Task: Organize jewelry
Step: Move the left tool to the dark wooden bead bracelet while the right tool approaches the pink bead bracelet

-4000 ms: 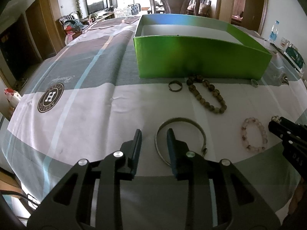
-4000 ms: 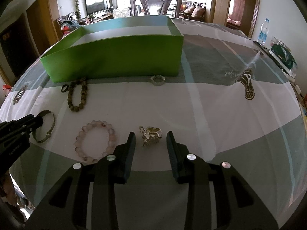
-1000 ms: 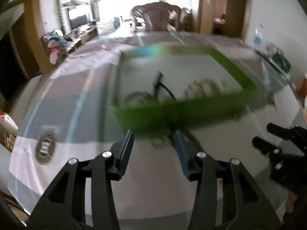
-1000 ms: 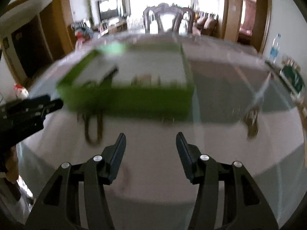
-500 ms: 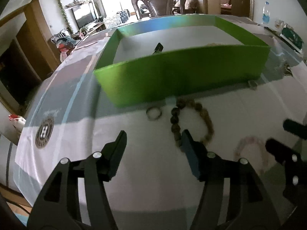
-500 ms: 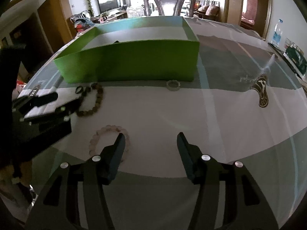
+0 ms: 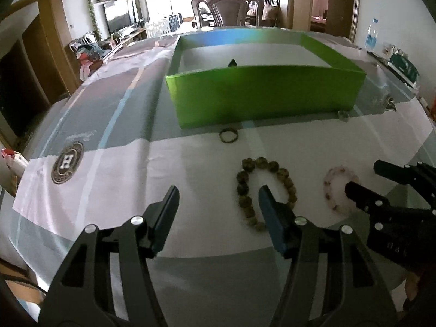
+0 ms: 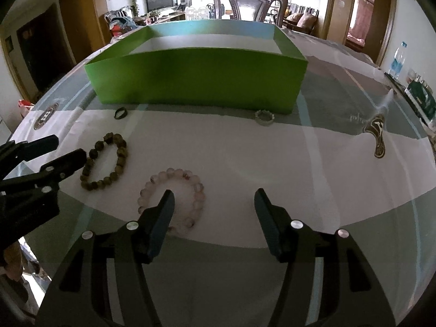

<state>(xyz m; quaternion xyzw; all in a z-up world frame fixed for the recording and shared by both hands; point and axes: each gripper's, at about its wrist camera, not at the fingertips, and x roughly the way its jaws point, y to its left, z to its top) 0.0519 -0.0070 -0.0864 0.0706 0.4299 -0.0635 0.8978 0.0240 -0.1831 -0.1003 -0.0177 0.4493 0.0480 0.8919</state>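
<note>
A green box (image 7: 261, 100) stands on the table; it also shows in the right wrist view (image 8: 199, 79). A brown bead bracelet (image 7: 245, 188) (image 8: 106, 163) lies in front of it, with my open left gripper (image 7: 218, 207) just before it, right finger at its near edge. A pale pink bead bracelet (image 8: 174, 188) (image 7: 333, 188) lies under my open right gripper (image 8: 214, 209), left finger over its near side. A dark ring (image 7: 228, 135) (image 8: 120, 113) and a silver ring (image 8: 264, 117) (image 7: 342, 114) lie by the box front.
A patterned cloth (image 7: 109, 163) under glass covers the table. A carved chair (image 8: 250, 2) stands behind the box. A water bottle (image 8: 396, 62) and a green packet (image 8: 421, 99) sit at the far right edge.
Both grippers have drawn back from the box and lowered toward the bracelets. The bangle and small charm seen four seconds ago no longer lie on the cloth.
</note>
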